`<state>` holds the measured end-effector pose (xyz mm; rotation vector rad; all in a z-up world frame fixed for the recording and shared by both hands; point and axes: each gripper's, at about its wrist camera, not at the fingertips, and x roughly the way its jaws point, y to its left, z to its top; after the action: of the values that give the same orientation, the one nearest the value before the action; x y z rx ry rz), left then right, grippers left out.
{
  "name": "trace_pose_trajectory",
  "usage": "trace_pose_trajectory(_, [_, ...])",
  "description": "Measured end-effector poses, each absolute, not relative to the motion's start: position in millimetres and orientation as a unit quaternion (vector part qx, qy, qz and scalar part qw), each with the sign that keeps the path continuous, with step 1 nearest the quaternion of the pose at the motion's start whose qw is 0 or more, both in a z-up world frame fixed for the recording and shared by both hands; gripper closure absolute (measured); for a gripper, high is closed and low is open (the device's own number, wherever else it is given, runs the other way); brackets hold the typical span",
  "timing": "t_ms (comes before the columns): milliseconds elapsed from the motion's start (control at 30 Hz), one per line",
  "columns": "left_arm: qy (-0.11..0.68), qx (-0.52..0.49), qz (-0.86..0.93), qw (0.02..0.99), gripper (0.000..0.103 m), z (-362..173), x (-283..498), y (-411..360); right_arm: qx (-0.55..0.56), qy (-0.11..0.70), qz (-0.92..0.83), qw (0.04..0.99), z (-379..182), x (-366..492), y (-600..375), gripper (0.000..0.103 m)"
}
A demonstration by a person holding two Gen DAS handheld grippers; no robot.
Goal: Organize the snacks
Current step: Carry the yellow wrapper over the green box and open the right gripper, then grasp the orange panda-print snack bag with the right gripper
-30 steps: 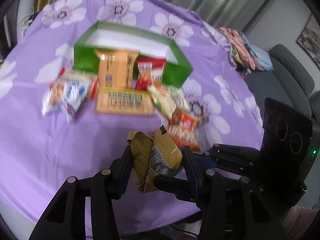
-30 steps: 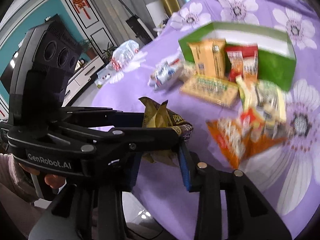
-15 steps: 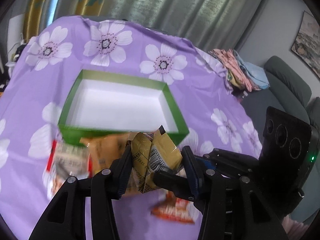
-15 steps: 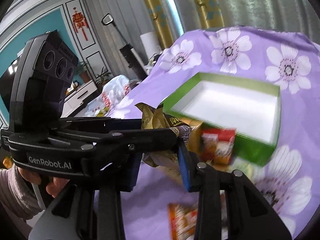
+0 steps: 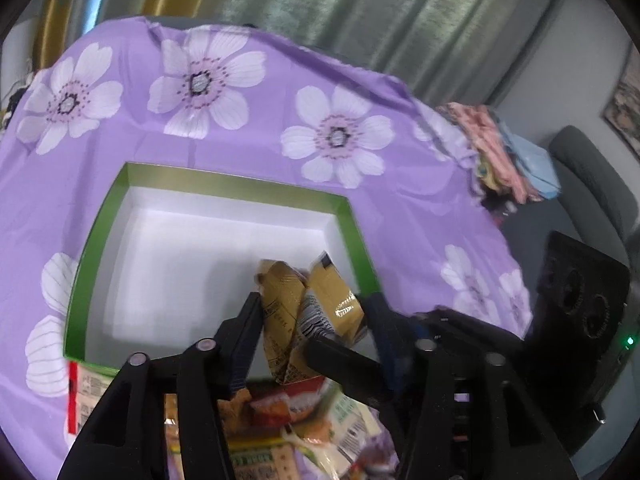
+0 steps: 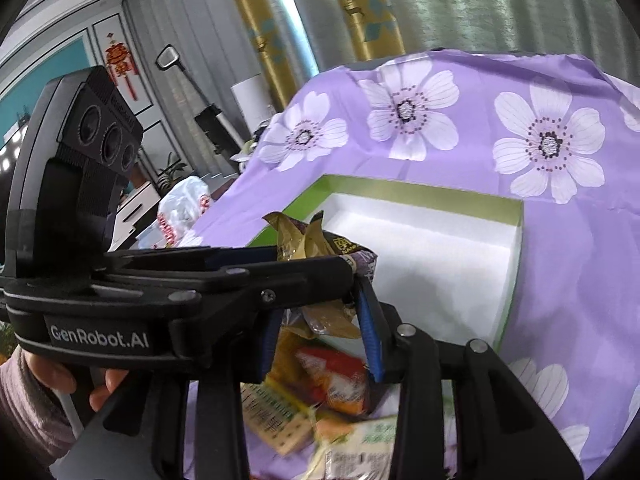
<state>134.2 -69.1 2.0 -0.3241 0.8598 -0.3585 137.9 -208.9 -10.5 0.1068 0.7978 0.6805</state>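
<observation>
Two tools meet on one gold snack packet, and you hold it above the near right part of the green box, over the white floor inside. In the left wrist view your left tool straddles the packet: its left finger lies against the gold wrapper, while the right finger stands a little off the foil, so the jaws are opening with the packet between them and no firm clamp shows. Your right tool comes in from the right of that view, crossing the left tool's line. In the right wrist view its blue pads flank the crumpled lower end of the packet with a gap showing; those jaws are opening too, packet between them. Whether either tool bears the packet's weight at this instant, you cannot tell from these views.

The box sits on the counter under a purple flowered cloth. Just before its near wall lies a heap of other snack packets, red, orange and pale green, blurred. Your hand, in a pinkish sleeve, grips the left tool's handle.
</observation>
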Motion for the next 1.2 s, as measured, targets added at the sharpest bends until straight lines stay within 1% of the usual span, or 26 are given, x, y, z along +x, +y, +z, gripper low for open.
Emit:
trace_pose_trajectory(33, [0.414,-0.153,-0.158,0.883,0.020,1,136,-68,0.054,0.382,0.311,0.869,-13,141,-212,0.051])
trace_pose_trajectory(67, [0.416,-0.151,-0.145,0.885,0.014,-1,137,-66,0.059,0.384,0.302,0.870,-14,143,-216,0.041])
trace_pose_trajectory(100, [0.416,-0.152,-0.137,0.886,0.010,-2,137,-63,0.065,0.386,0.298,0.871,-15,144,-220,0.035])
trace_pose_trajectory(367, [0.413,-0.156,-0.095,0.892,0.010,-3,111,-37,0.079,0.399,0.274,0.872,-17,128,-253,0.034])
trace_pose_trajectory(667, [0.415,-0.154,-0.110,0.890,0.010,-4,63,-40,0.092,0.408,0.259,0.871,-14,84,-279,0.032])
trace_pose_trajectory(867, [0.438,-0.178,-0.136,0.871,0.010,-18,36,-45,0.093,0.423,0.261,0.863,-19,54,-290,0.031])
trace_pose_trajectory(1200, [0.465,-0.189,-0.172,0.847,0.010,-42,5,-61,0.079,0.458,0.284,0.839,-40,8,-289,0.031])
